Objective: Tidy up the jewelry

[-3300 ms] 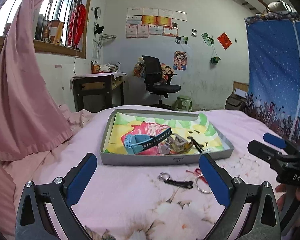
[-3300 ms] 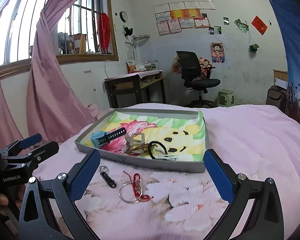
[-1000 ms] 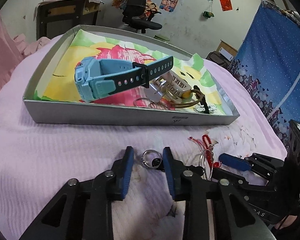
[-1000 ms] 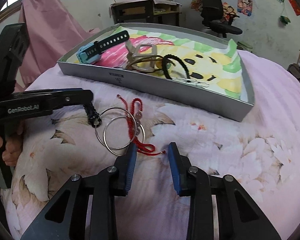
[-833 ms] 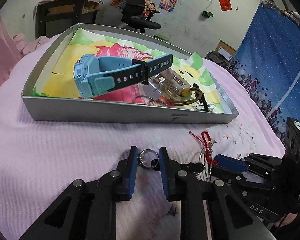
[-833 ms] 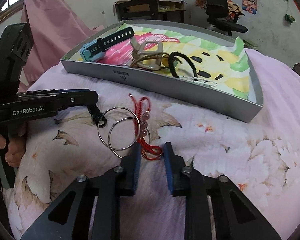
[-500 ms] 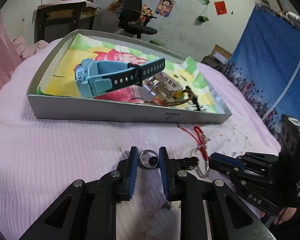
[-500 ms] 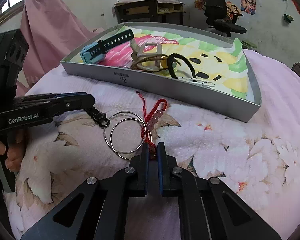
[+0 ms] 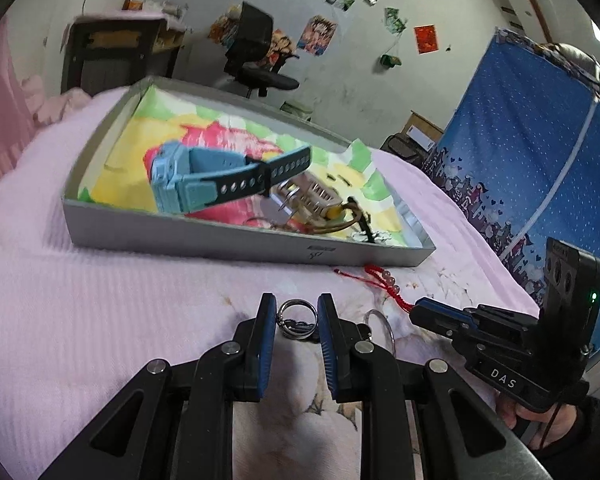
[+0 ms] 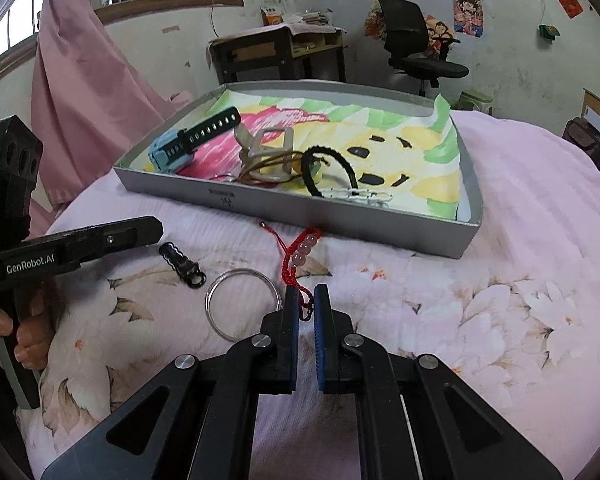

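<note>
My left gripper (image 9: 296,314) is shut on the small metal ring (image 9: 297,317) of a key fob. Seen from the right wrist, its black strap (image 10: 182,266) trails from the left gripper (image 10: 153,232) onto the pink flowered bedspread. My right gripper (image 10: 306,300) is shut on the lower end of a red cord bracelet (image 10: 302,250) with pink beads, which stretches toward the grey tray (image 10: 300,210). Silver bangles (image 10: 240,300) lie just left of the right fingers. From the left wrist, the right gripper (image 9: 420,308) pinches the red bracelet (image 9: 384,286) beside the tray (image 9: 240,246).
The tray holds a blue watch (image 9: 204,184), a beige hair clip (image 10: 264,146), a black hair band (image 10: 328,168) and smaller pieces on colourful paper. A hand (image 10: 4,332) grips the left tool. Behind the bed are a desk, an office chair (image 10: 420,48), a pink curtain and a blue curtain (image 9: 540,160).
The right jaws closed from a narrow gap onto the red cord. The left gripper, holding the ring, rose and drew the black strap away from the bangles. The bracelet is pulled straighter.
</note>
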{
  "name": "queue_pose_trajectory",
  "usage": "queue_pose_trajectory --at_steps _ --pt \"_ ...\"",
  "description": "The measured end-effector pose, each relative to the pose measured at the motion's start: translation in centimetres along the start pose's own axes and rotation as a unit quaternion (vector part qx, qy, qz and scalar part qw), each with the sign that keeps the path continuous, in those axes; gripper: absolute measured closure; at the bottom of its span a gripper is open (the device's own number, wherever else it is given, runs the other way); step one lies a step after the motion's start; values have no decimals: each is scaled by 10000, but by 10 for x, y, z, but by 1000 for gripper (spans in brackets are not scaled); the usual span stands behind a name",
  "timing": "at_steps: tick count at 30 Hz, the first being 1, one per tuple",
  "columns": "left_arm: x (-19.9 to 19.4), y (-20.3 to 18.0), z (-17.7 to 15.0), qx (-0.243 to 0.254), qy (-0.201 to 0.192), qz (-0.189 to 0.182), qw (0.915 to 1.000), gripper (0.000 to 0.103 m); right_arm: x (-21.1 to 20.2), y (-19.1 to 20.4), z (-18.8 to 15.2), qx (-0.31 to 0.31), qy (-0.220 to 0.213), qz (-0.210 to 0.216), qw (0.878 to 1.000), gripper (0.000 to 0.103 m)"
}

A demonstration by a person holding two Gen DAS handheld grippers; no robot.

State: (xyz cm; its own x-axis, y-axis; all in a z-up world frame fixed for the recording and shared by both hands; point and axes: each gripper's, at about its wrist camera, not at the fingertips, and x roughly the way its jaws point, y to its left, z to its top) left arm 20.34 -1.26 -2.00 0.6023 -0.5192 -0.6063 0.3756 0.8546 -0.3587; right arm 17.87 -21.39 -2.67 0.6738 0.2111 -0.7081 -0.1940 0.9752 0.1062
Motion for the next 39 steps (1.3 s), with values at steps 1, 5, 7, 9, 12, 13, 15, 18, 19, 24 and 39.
queue_pose_trajectory --at_steps 1,5,7,9,12,13,15,18,19,24,39 --pt "-3 -3 0 74 -65 12 10000 83 0 1 0 -17 -11 18 10000 97" --pt "-12 -17 -1 429 -315 105 9985 83 -7 7 -1 -141 -92 62 9998 97" --pt "-15 -23 -1 572 -400 158 9974 83 -12 11 -1 -199 -163 42 9997 97" --pt "-17 -25 0 649 -441 175 9968 83 -17 13 0 -249 -249 21 9994 97" --pt "-19 -28 0 726 -490 186 9960 83 -26 15 2 -304 -414 -19 9987 97" --pt "-19 -29 0 737 -502 189 9958 83 -28 15 3 -324 -472 -44 9983 97" --pt "-21 -29 -1 750 -529 194 9956 83 -32 16 4 -363 -562 -67 9977 97" --pt "-24 -31 -1 783 -580 199 9950 83 -38 18 6 -414 -684 -117 9967 97" --pt "-24 -32 -1 791 -595 199 9949 83 -40 18 7 -435 -720 -136 9964 97" --pt "-31 -37 3 888 -724 171 9933 83 -54 20 13 -553 -1004 -255 9931 97" --pt "-24 -40 18 874 -815 359 9922 83 -66 4 34 -357 -1516 -387 9870 100"
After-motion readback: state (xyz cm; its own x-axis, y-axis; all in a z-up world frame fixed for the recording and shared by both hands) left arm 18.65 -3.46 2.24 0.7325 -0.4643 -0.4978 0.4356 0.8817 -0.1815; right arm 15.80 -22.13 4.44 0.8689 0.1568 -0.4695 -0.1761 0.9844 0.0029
